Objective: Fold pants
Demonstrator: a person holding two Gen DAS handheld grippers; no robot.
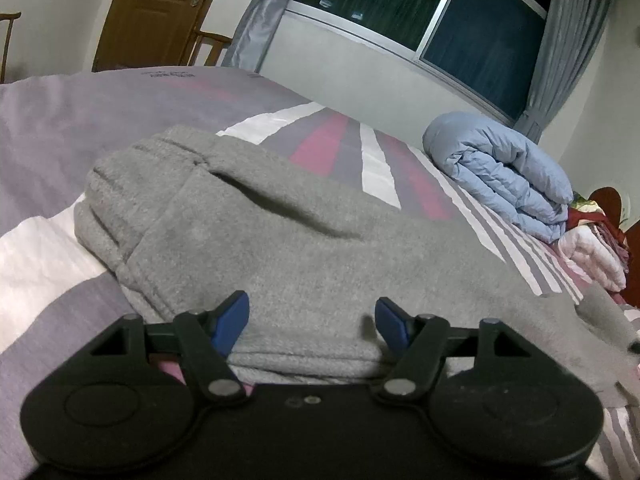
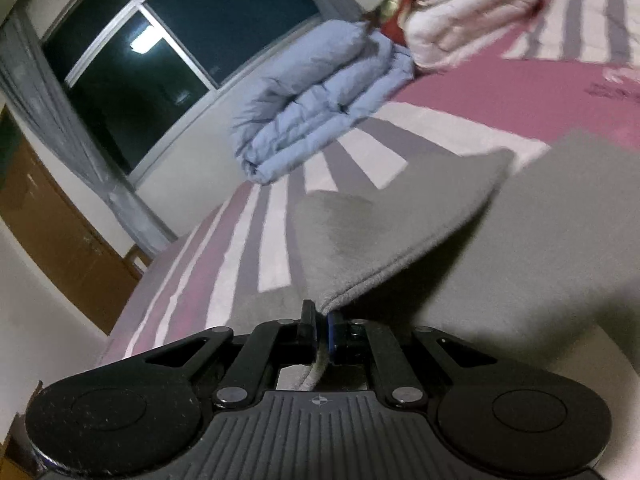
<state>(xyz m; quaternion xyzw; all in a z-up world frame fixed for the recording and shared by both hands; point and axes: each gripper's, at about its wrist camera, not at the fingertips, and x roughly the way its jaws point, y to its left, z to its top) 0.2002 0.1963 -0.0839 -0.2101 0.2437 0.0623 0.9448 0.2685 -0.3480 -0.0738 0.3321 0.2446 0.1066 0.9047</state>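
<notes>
Grey fleece pants (image 1: 304, 240) lie on the striped bedspread (image 1: 48, 128), waistband at the far left. My left gripper (image 1: 312, 316) is open, its blue-tipped fingers (image 1: 234, 316) spread on either side of the near edge of the pants, which lies between them. In the right wrist view my right gripper (image 2: 320, 320) is shut on a folded edge of the grey pants (image 2: 400, 224) and holds it lifted above the rest of the cloth.
A rolled light blue quilt (image 1: 504, 176) lies at the far side of the bed, also in the right wrist view (image 2: 316, 108). White and red bedding (image 1: 592, 248) is stacked beside it. A window (image 1: 440, 8), curtains and a wooden door (image 1: 160, 8) stand behind.
</notes>
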